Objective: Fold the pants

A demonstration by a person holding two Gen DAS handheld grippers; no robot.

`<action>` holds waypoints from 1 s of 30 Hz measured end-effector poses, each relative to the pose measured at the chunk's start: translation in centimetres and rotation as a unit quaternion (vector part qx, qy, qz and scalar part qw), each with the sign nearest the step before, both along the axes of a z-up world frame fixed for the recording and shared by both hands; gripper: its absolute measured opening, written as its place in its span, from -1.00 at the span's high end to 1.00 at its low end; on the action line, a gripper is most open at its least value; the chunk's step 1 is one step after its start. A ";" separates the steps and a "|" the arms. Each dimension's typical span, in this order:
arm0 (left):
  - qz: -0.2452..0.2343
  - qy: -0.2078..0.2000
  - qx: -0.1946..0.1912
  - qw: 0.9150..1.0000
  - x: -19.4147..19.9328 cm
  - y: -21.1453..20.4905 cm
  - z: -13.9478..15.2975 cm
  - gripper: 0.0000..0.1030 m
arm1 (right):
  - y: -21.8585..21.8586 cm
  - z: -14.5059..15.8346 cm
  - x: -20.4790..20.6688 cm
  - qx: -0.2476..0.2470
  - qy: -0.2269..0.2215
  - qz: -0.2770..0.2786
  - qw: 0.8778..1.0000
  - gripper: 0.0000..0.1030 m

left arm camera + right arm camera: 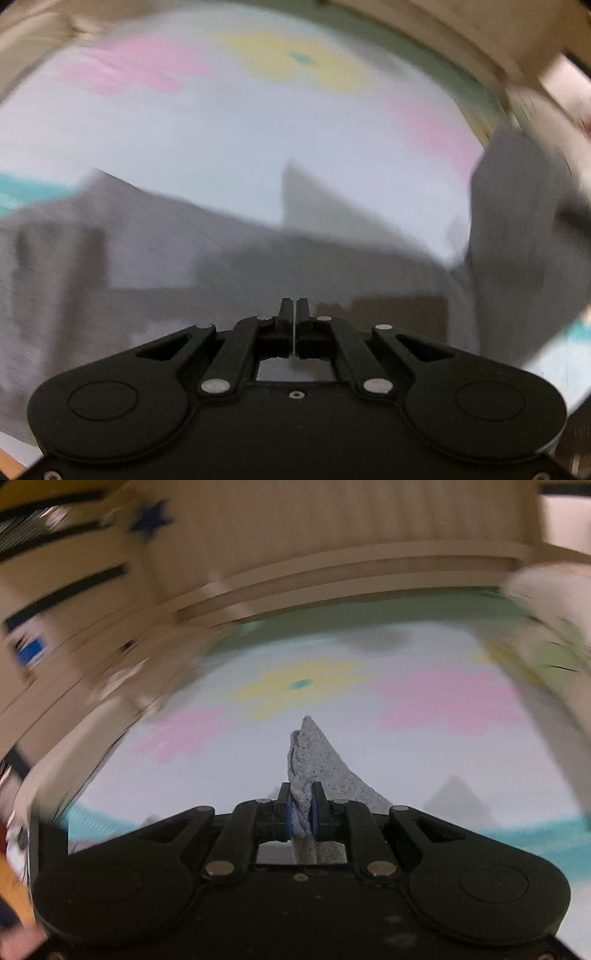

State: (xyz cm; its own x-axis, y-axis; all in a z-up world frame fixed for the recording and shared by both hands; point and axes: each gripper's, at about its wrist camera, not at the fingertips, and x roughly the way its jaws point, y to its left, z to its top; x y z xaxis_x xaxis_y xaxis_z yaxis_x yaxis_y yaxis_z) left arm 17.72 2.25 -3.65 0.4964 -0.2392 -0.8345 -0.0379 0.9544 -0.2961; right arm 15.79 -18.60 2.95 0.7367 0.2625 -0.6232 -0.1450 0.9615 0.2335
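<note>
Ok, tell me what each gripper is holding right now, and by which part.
The right gripper is shut on a bunched corner of the grey pants. The left gripper has its fingers closed together with no cloth visible between them.

I see heathered grey pants [321, 760] pinched between the blue pads of my black right gripper [300, 805]. The sheet [221, 129] beneath is pale blue-white, with pink patches, a yellow motif with a teal centre at 12 o'clock, and a teal band, though blur softens it.
</note>
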 end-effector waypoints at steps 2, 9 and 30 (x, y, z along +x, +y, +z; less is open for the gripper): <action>0.038 -0.033 0.006 0.999 0.3 3.0 0.8 0.98 | 4.5 -1.8 -0.7 -0.015 0.001 0.028 0.999 0.79; 0.107 -0.055 0.035 0.992 -0.5 9.6 0.3 0.98 | 18.4 -12.0 -4.7 -0.071 0.018 0.109 0.991 0.79; -0.026 0.029 -0.008 0.999 -1.3 4.2 -2.7 0.96 | 14.7 -10.4 -8.1 -0.061 -0.004 0.017 0.998 0.27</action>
State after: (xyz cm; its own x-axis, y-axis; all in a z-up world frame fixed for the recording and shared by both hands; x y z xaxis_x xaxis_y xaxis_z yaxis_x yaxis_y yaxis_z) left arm 16.42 6.47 -6.34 0.4342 -0.2770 -0.8572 -0.0060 0.9506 -0.3102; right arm 7.66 -3.87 -7.49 0.7333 0.2096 -0.6468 -0.1793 0.9772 0.1134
